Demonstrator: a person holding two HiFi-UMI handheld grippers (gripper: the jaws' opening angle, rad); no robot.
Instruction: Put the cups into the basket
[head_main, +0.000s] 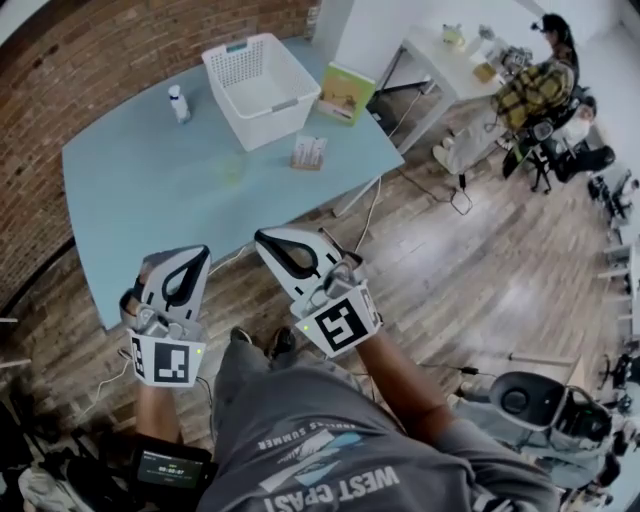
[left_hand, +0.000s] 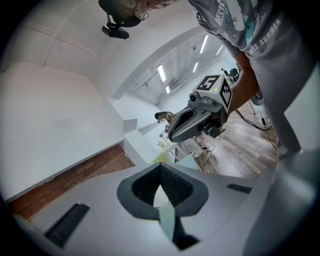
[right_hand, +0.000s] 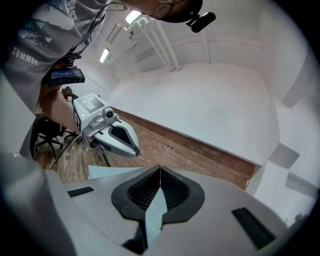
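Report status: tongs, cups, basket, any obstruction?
Left tongs and right tongs both shut, empty, short of the table. Basket at far end, looks empty. Cups not clear enough to spot. Path to basket open.
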